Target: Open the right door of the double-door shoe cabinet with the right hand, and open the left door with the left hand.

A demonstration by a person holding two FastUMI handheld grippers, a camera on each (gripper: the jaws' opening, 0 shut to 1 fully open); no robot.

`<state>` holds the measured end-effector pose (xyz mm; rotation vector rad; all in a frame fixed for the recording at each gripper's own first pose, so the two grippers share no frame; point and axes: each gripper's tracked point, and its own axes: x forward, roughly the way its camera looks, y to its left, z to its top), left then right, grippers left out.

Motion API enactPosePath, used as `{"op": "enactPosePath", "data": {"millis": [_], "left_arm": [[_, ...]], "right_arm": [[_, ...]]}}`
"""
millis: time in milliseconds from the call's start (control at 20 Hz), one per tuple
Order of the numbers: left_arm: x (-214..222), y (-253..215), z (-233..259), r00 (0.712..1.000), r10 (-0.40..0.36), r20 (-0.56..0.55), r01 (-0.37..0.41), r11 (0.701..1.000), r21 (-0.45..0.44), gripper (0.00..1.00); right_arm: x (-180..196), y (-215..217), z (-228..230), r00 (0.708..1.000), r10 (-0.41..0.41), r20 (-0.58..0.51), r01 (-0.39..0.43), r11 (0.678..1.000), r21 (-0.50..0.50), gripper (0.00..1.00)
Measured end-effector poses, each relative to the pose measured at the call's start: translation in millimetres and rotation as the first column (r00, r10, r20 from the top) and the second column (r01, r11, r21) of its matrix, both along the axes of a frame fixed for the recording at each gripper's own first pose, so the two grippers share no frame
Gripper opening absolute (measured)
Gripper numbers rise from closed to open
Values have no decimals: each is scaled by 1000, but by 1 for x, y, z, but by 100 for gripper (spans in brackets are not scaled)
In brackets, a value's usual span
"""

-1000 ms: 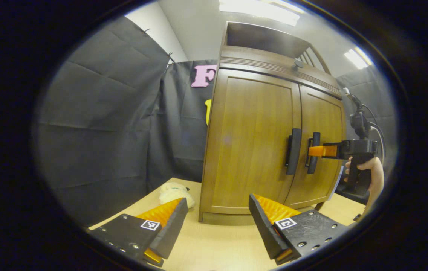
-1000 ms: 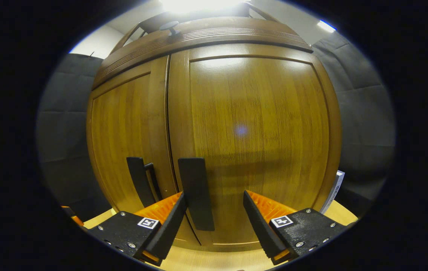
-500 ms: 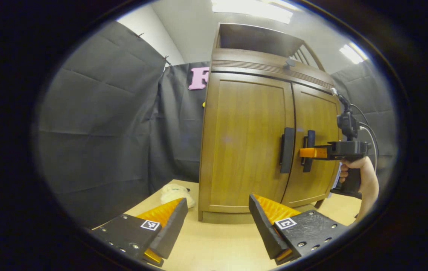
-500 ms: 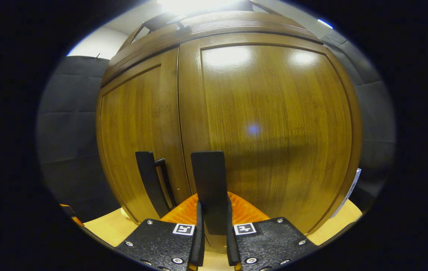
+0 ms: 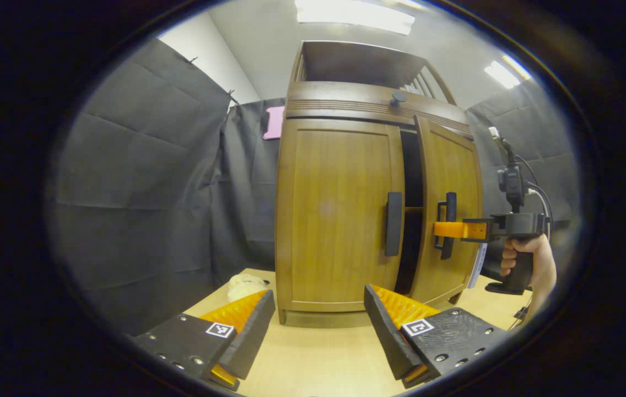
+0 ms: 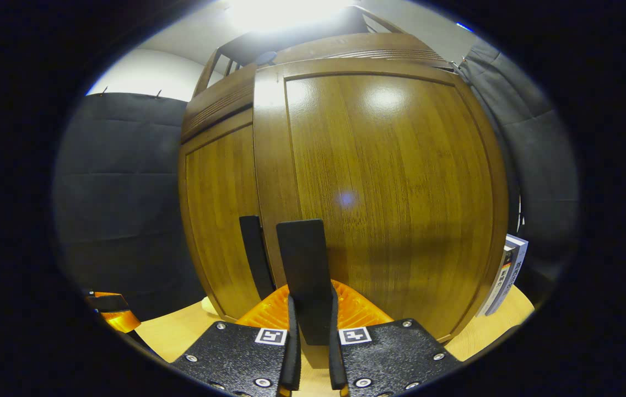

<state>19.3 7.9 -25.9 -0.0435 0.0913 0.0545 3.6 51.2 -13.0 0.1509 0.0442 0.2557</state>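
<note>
My left gripper view faces the shoe cabinet [image 5: 346, 220] from well back; my right gripper view sits close against its right door [image 6: 390, 209], frame centre.

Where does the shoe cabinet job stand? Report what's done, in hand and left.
Done: the right door is ajar, a dark gap beside it. In hand: the right gripper is clamped on the right door handle. Left: the left door is shut, and the left gripper is open, short of the left door handle.
</note>
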Motion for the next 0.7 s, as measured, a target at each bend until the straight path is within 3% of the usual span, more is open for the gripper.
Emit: {"op": "enactPosePath", "data": {"millis": [350,400,450,600,650,700], "left_arm": [[-2,-5,1,998,-59,11,59,998,6,94],[-2,-5,1,998,-60,8,60,998,9,100],[-2,-7,-1,998,-64,5,64,998,7,94],[-2,-7,-4,997,-75,-4,75,997,-33,93],[-1,-7,-5,997,-79,-12,78,996,-50,87],[1,-6,-7,997,-81,-17,80,995,-63,93]], "right_arm": [[-1,1,2,998,60,25,-60,998,-2,21],[0,3,1,997,66,31,-66,998,4,20],[2,3,2,997,68,39,-69,998,10,21],[0,1,1,997,64,46,-65,998,11,21],[0,0,1,997,58,46,-58,998,0,21],[-1,0,4,998,48,49,-48,999,-11,20]]}}
